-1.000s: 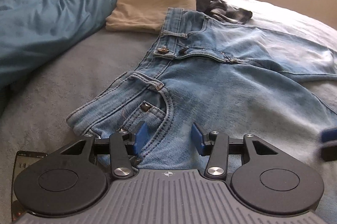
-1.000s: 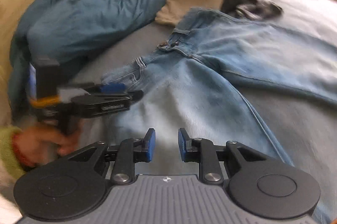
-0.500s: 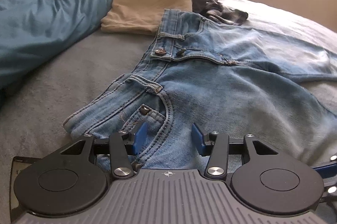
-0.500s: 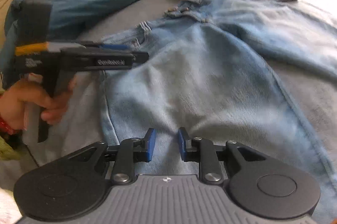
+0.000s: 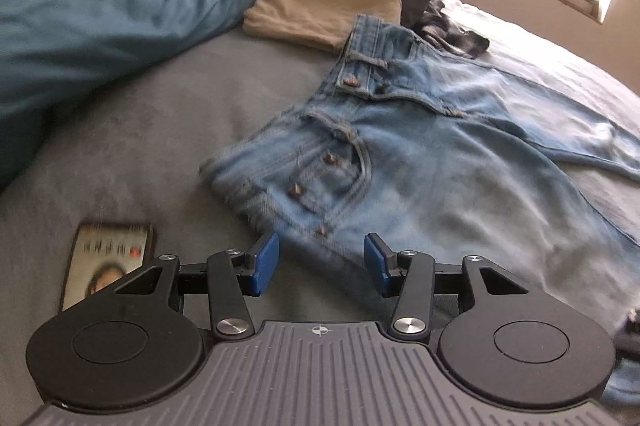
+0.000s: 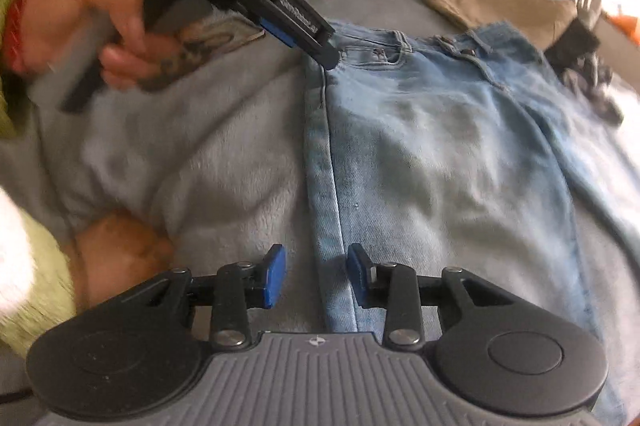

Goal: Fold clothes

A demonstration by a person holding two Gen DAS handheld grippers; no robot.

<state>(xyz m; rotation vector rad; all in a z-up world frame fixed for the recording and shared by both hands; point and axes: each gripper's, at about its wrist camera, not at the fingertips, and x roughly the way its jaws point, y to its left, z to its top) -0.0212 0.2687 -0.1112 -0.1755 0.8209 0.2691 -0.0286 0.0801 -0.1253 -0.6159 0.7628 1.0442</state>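
Light blue jeans (image 5: 420,153) lie spread flat on the grey bed, waistband toward the far side. My left gripper (image 5: 320,258) hovers open at the near hip corner by the riveted pocket, with nothing pinched. The right wrist view shows that left gripper (image 6: 326,49) from the side, held by a hand (image 6: 100,25), its tips at the waistband corner of the jeans (image 6: 440,145). My right gripper (image 6: 316,274) is lower down the leg. Its jaws are opening, and the side seam runs between the blue pads without being pressed.
A phone (image 5: 108,258) lies on the grey blanket (image 5: 140,153) left of the left gripper. A teal duvet (image 5: 100,5) is bunched at the far left. A folded beige garment (image 5: 328,1) and dark clothes (image 5: 452,25) sit beyond the waistband. A yellow-green sleeve (image 6: 24,286) fills the lower left.
The left gripper has drawn back and left off the pocket to the hip corner, showing more of the phone. The right gripper has rolled and shifted to the leg's side seam, jaws wider.
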